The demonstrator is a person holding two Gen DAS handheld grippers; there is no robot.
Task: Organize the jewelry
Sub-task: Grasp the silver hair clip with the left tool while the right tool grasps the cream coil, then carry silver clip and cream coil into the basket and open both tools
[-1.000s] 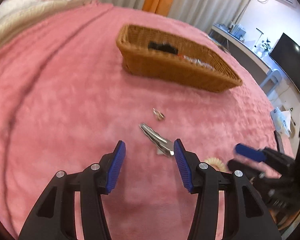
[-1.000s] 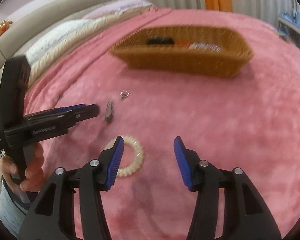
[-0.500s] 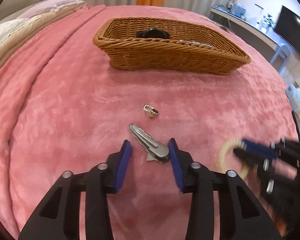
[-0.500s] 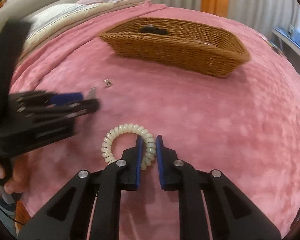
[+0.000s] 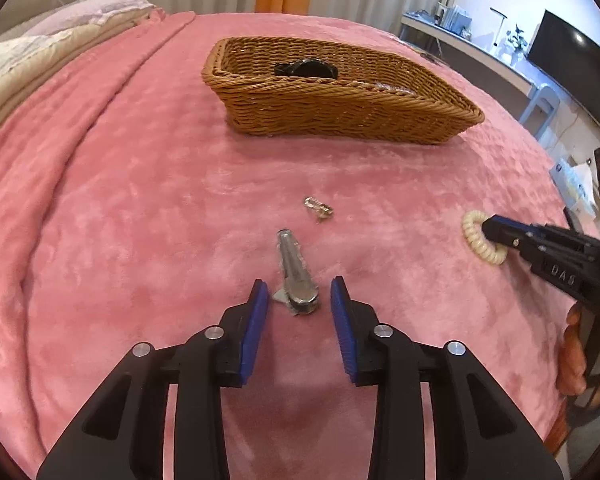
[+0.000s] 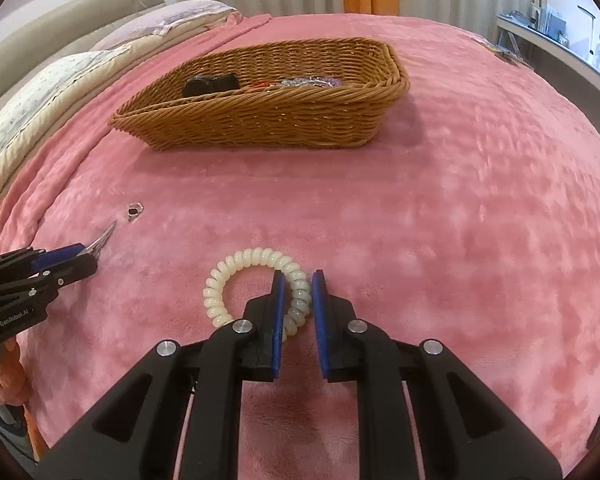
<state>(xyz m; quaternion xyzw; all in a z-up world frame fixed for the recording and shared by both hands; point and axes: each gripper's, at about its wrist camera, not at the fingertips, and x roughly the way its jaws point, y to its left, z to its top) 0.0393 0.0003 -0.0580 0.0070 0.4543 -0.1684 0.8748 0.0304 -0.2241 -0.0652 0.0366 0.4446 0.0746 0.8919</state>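
Your right gripper (image 6: 297,305) fingers pinch the cream spiral hair tie (image 6: 256,290), a ribbed plastic ring on the fuzzy pink blanket (image 6: 440,220). Your left gripper (image 5: 299,312) fingers stand open around a shiny metal hair clip (image 5: 296,276), before the wicker basket (image 5: 340,108)

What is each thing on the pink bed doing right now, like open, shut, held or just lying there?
Left hand-held gripper: open, fingers either side of the hair clip.
Right hand-held gripper: nearly shut around the spiral hair tie.
Hair clip: lying flat on the blanket, not gripped.
Spiral hair tie: on the blanket, one side between the fingers.
Ring: lying loose, untouched.
Wicker basket: upright, holds a dark item and beads.
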